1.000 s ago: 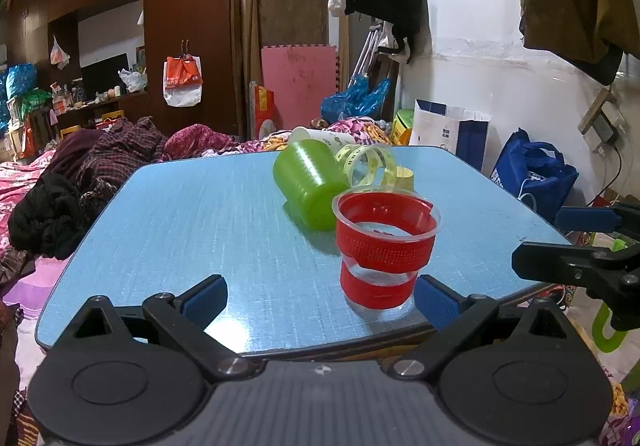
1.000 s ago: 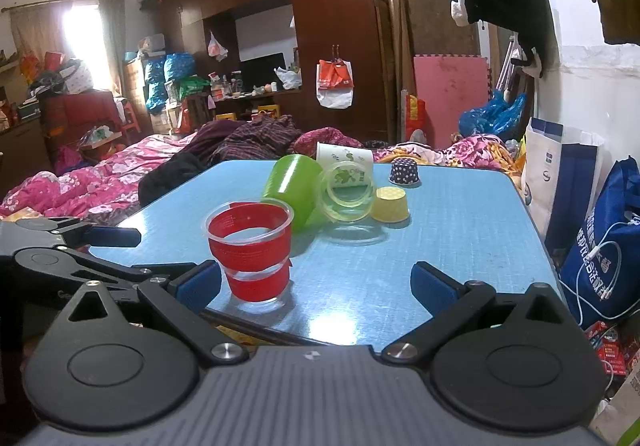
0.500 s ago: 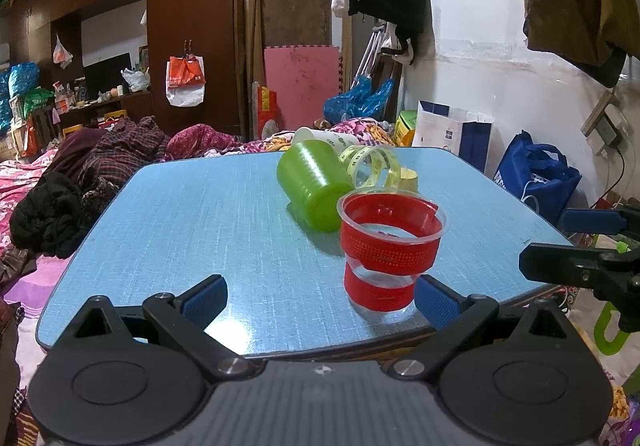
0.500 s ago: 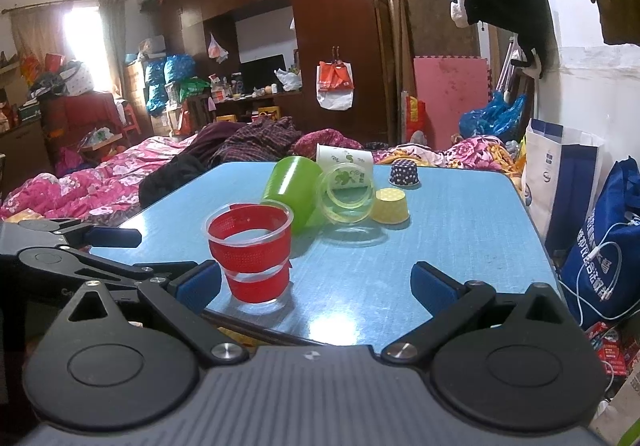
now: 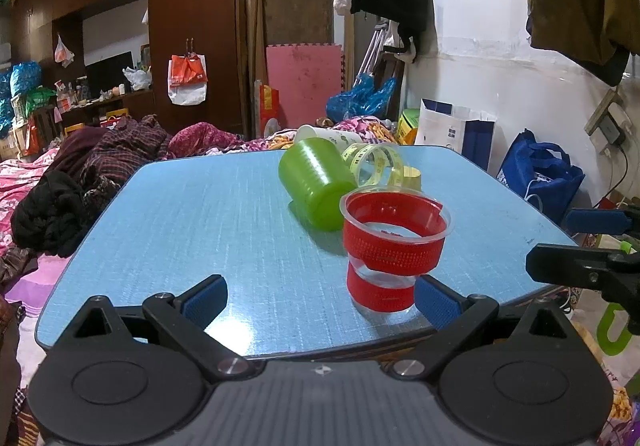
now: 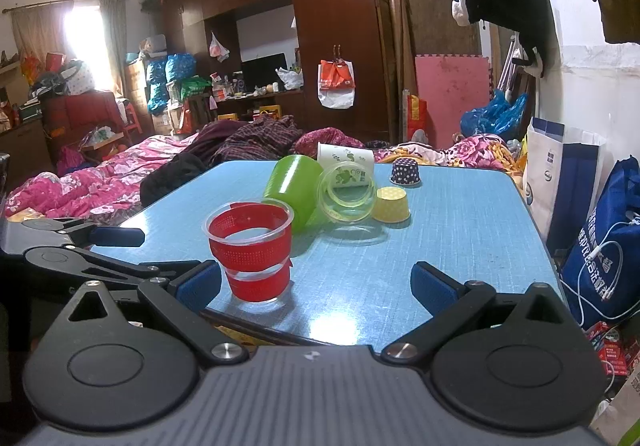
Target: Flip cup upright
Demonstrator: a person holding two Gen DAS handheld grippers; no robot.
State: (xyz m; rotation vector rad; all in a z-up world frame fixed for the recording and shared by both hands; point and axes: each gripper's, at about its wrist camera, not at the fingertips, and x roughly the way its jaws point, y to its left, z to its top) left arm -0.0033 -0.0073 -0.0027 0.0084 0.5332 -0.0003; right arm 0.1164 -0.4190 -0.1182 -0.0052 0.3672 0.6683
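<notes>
The red cup [image 5: 394, 256] stands upright near the front edge of the blue worktop [image 5: 192, 226], so that flip looks done. Just behind it, the green cup [image 5: 316, 183] lies on its side, probably next; it calls for reaching past the red cup. Both the left gripper [image 5: 320, 296] and right gripper [image 6: 316, 284] have their fingers spread, holding nothing. Compared with a second ago, the left gripper has drifted slightly nearer the red cup.
</notes>
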